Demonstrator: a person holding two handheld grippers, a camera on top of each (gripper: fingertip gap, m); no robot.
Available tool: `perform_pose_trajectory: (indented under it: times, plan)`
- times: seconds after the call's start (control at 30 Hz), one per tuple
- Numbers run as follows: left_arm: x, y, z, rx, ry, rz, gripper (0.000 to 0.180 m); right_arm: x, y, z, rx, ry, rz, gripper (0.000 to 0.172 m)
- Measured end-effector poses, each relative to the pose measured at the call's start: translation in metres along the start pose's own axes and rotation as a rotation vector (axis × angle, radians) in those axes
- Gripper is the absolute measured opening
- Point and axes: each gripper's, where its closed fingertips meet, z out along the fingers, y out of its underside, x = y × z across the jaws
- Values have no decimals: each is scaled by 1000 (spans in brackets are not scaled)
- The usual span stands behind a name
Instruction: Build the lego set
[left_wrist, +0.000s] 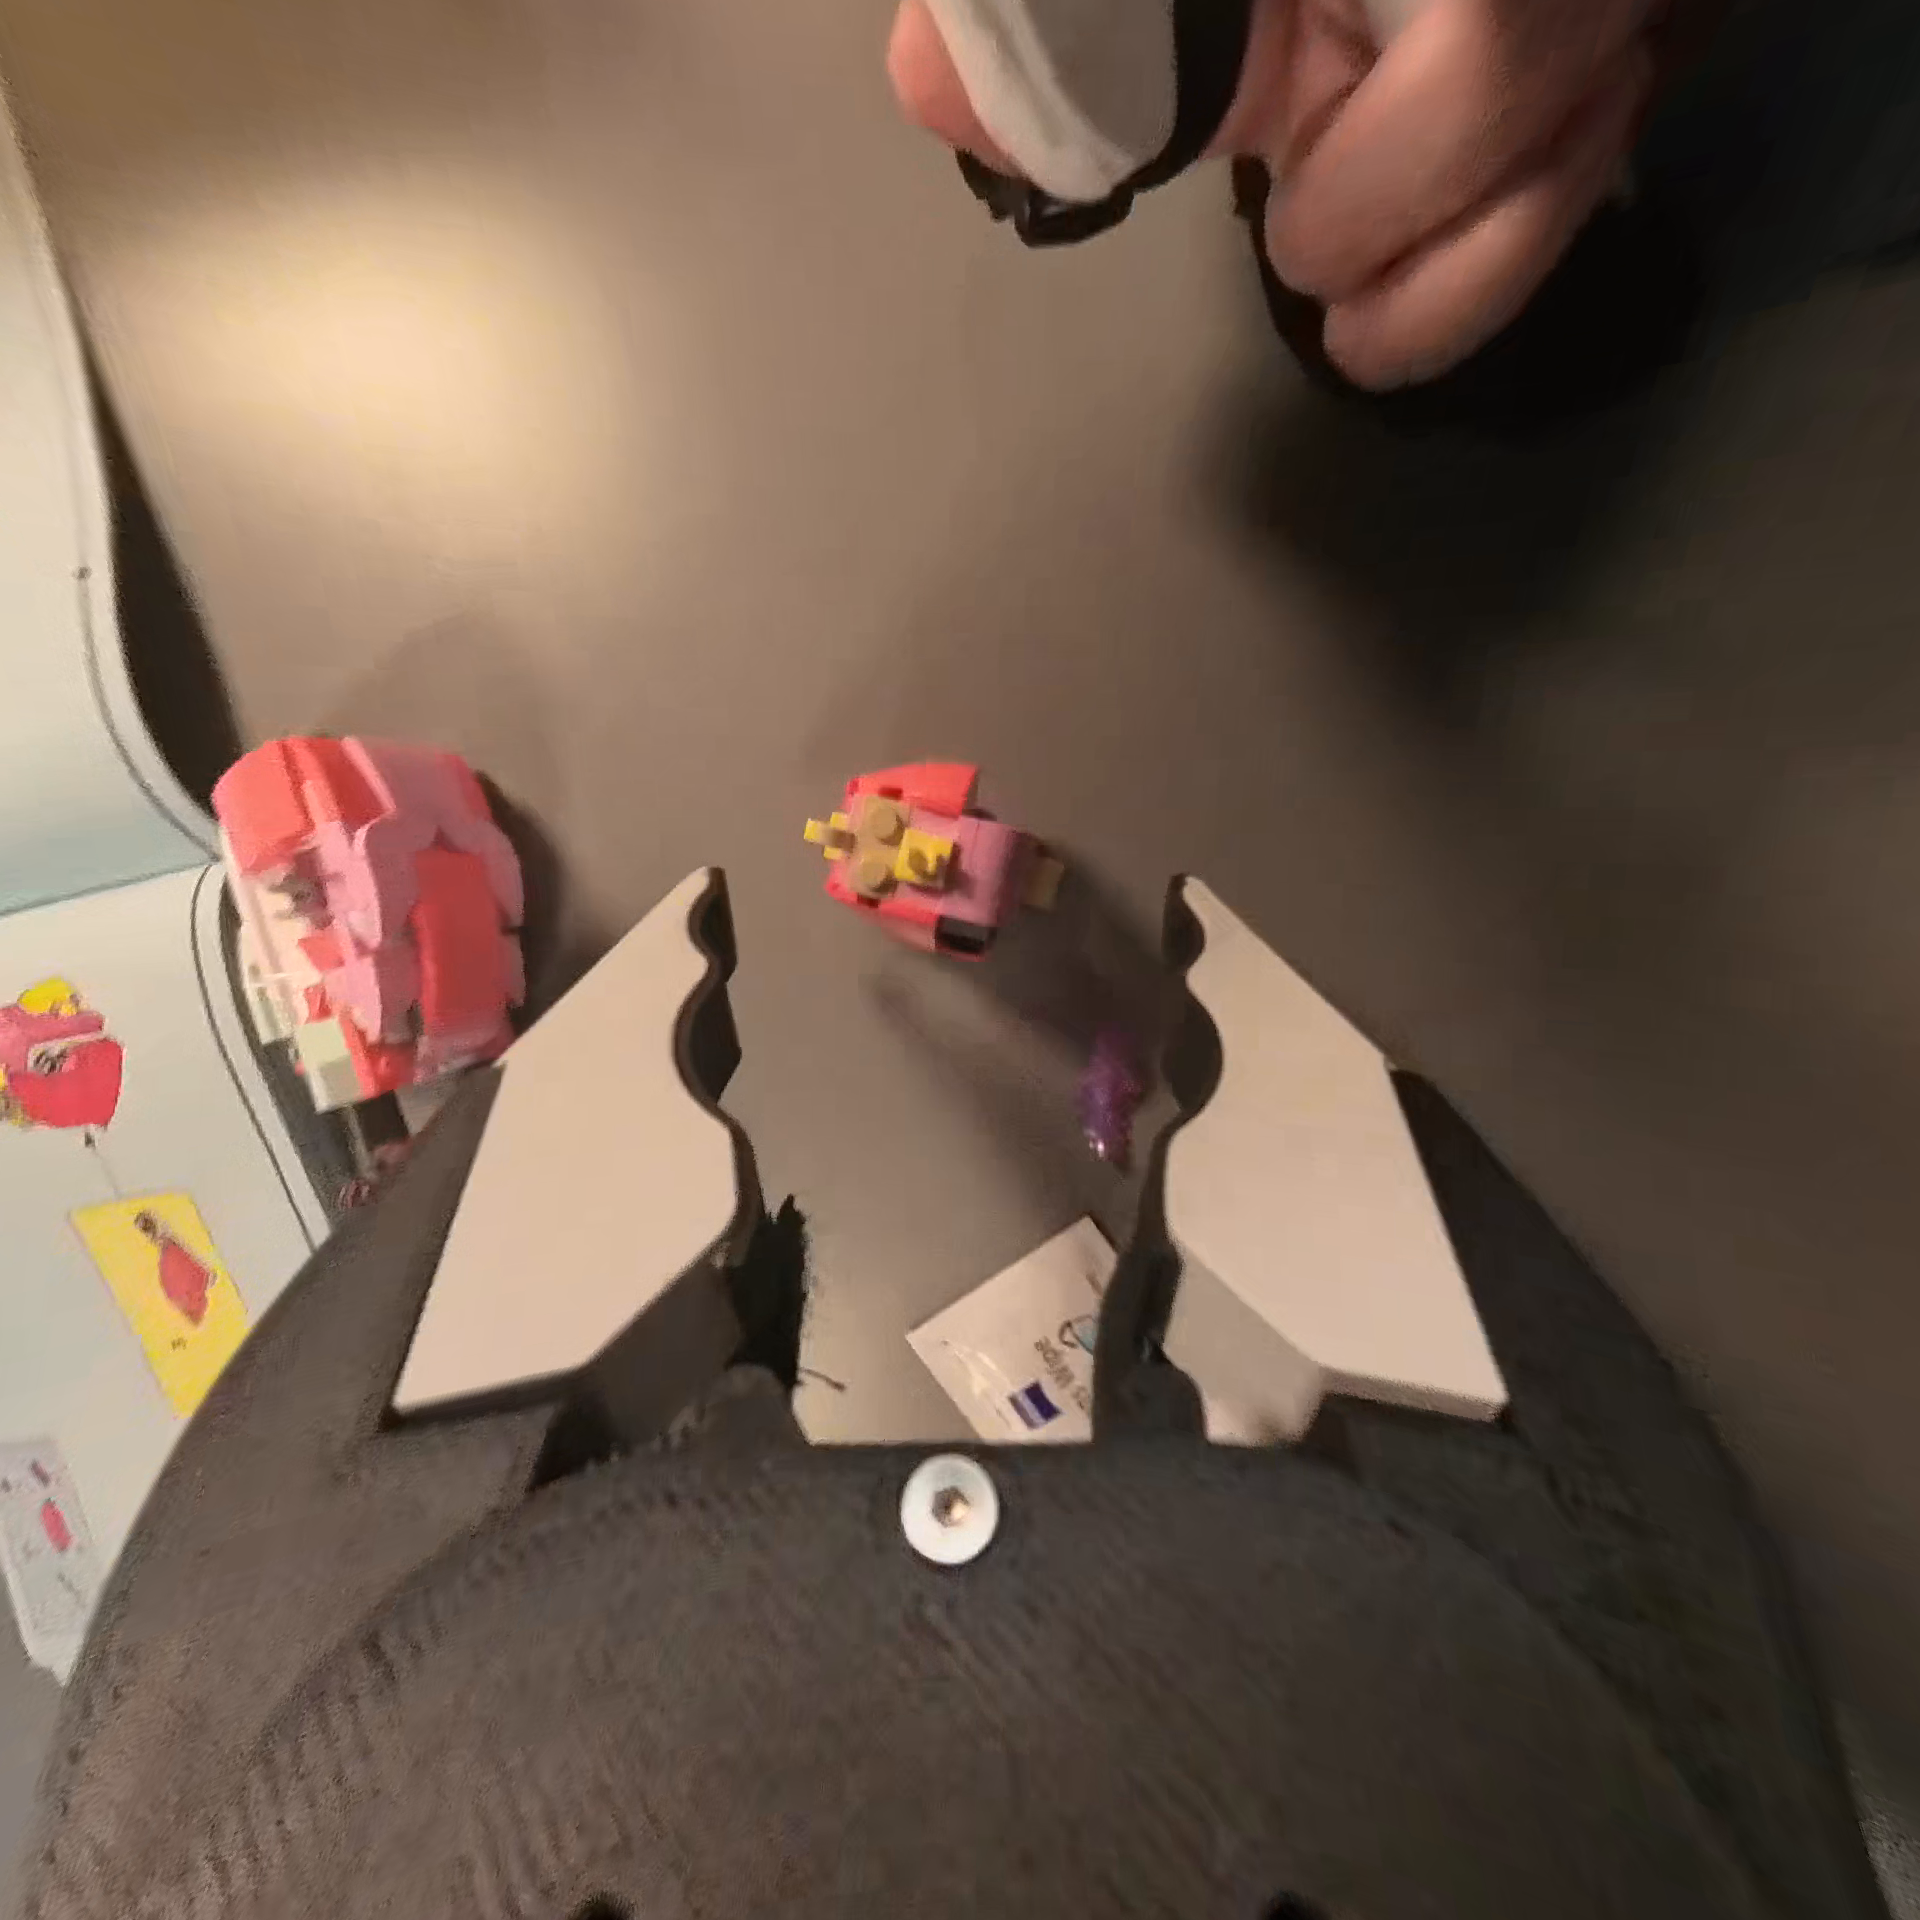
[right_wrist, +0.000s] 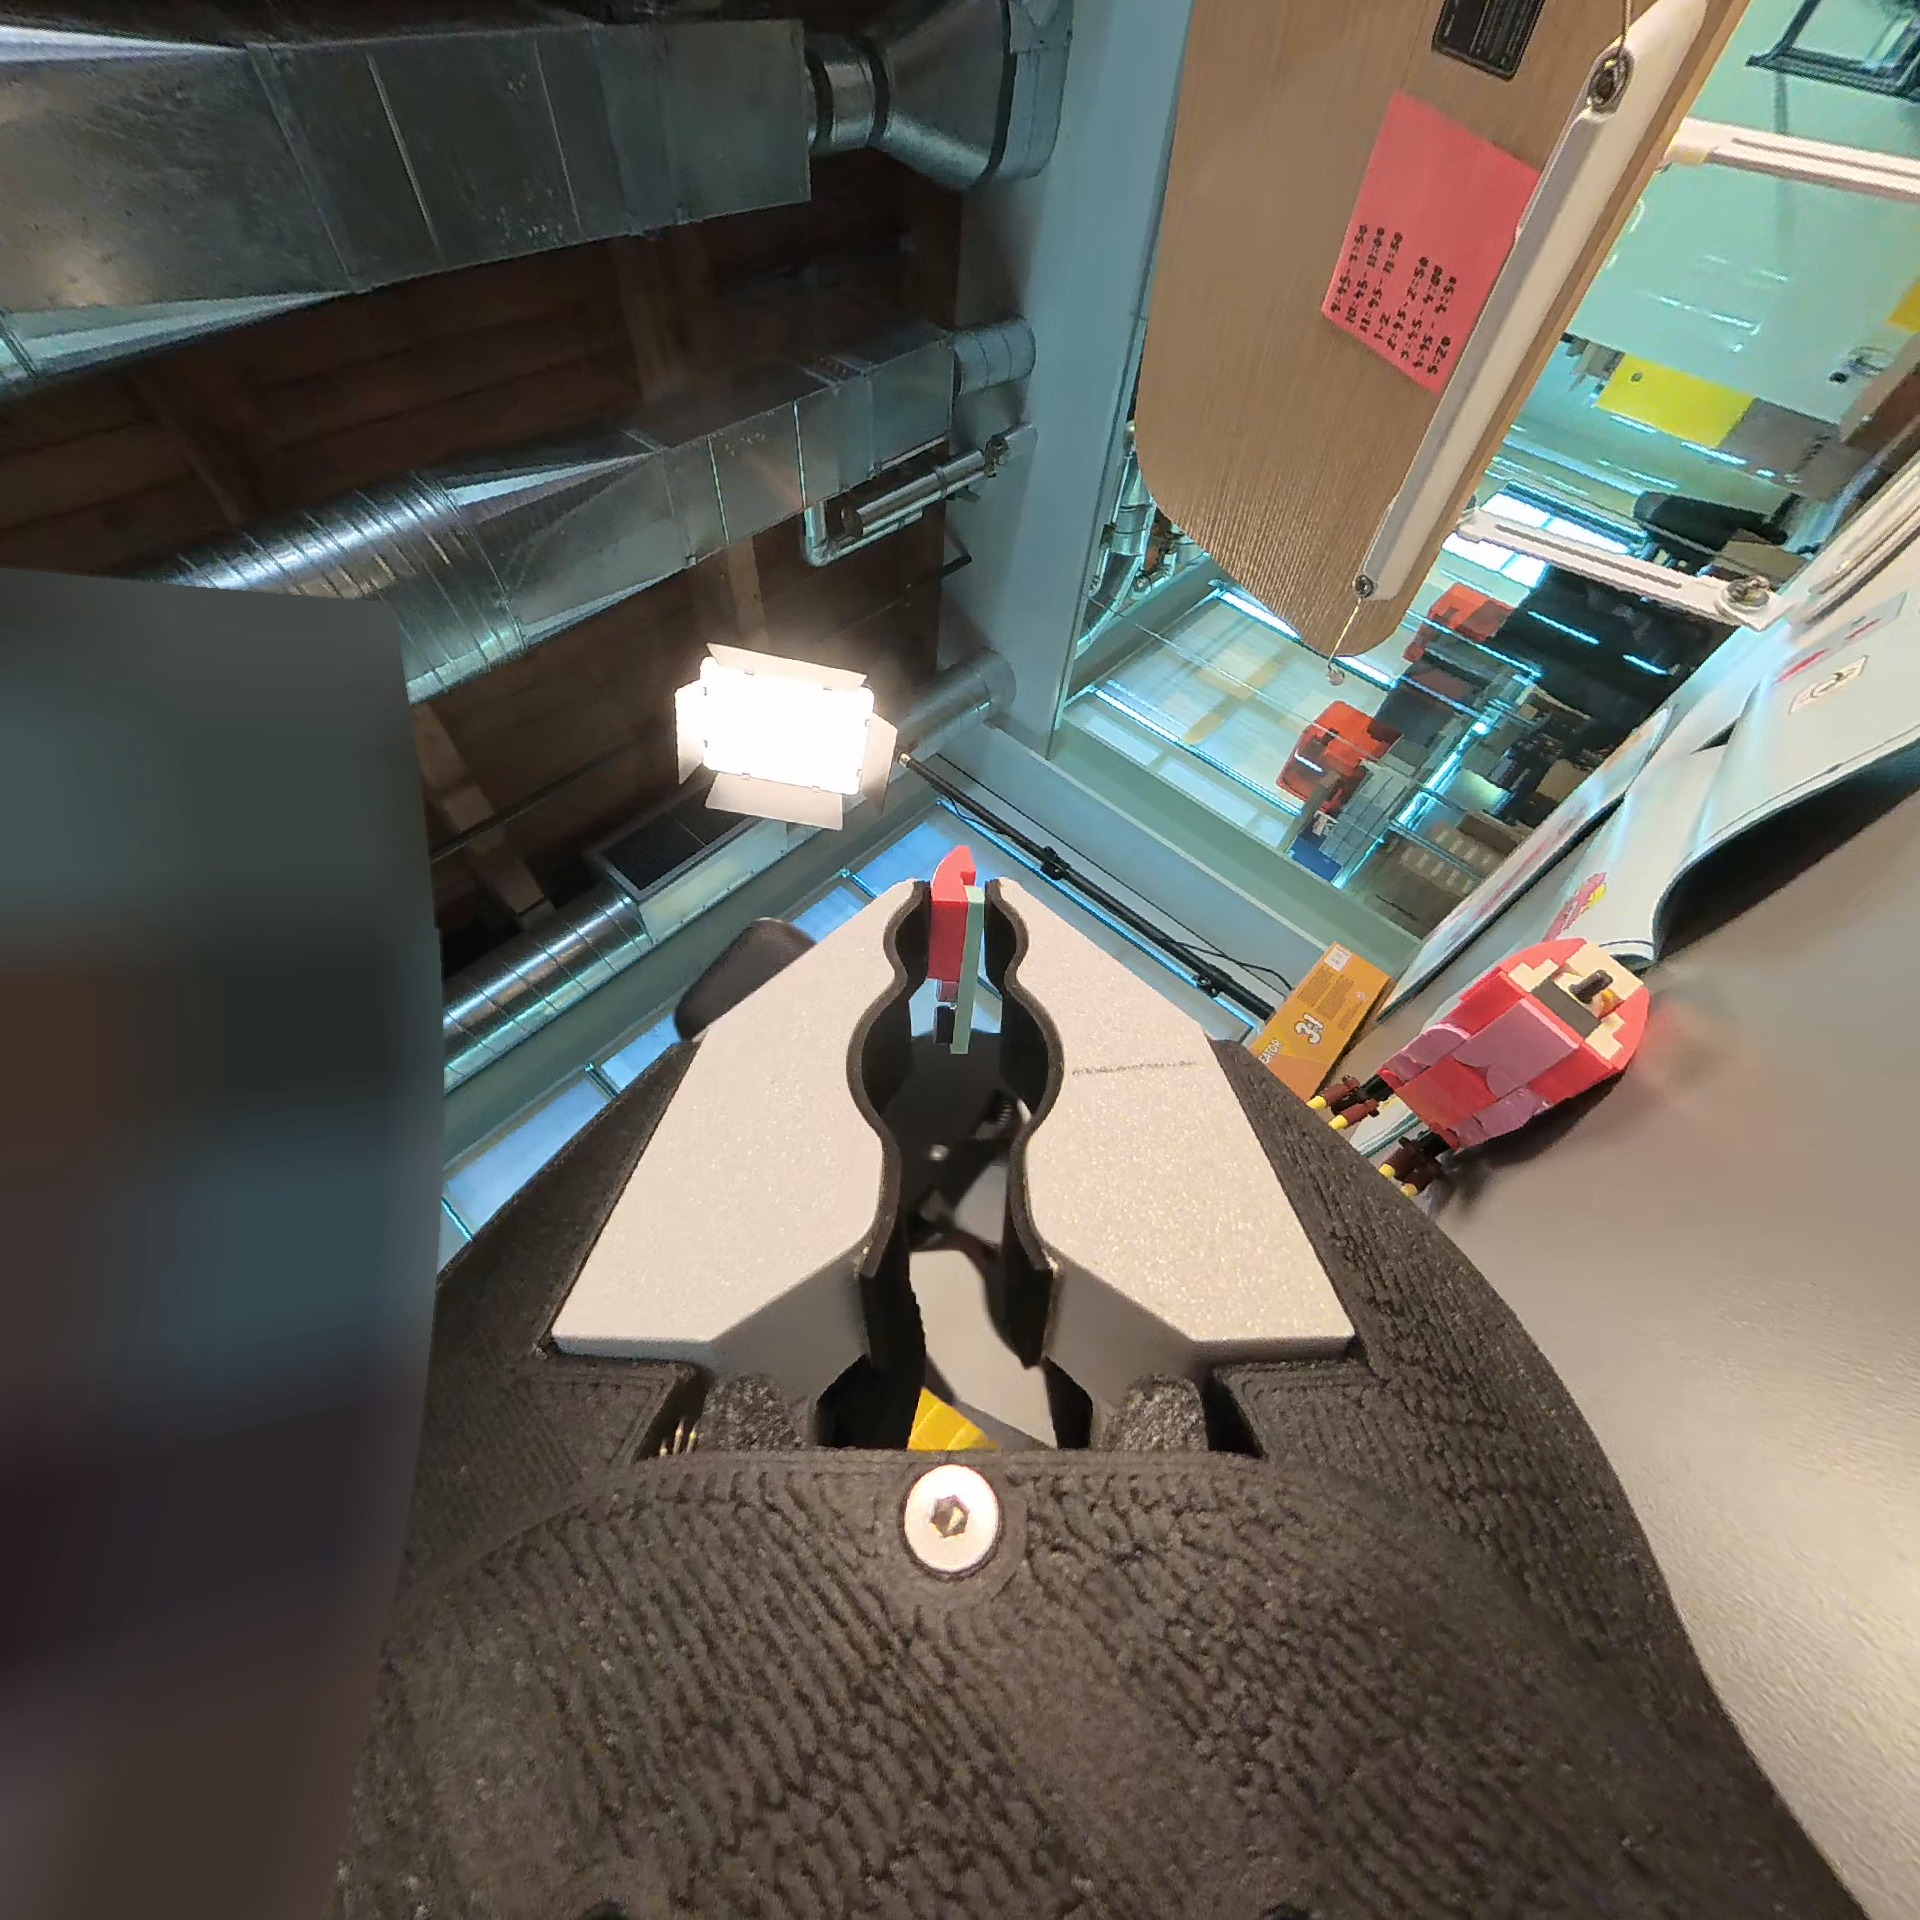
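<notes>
Red brick piece (right_wrist: 951, 925) between right jaws

Each gripper, the left gripper (left_wrist: 945, 894) and the right gripper (right_wrist: 956, 894), has a rough black printed body low in frame, one silver hex screw (right_wrist: 950, 1519) at centre, and two pale grey wedge fingers (right_wrist: 748, 1143) with wavy black pads.

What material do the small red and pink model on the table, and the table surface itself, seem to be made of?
Small red and pink model: probably hard plastic building bricks; round studs and sharp block edges show, with a smooth finish.
Table surface: smooth dark grey with a soft lamp reflection, perhaps laminate or coated board; unclear.
</notes>
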Motion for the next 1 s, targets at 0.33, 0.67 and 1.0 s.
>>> perform_pose_trajectory:
  times: [0.33,0.67,1.0]
  plan:
    - [-13,-15,2,184,-158,-12,49,6,4,1,-30,65,-28,9]
    - [-33,-39,-167,1055,-1251,-261,48,-52,57,86,-204,102,124,8]
    - [-12,0,-257,1421,-1504,-383,48,-102,137,150,-460,100,30,9]
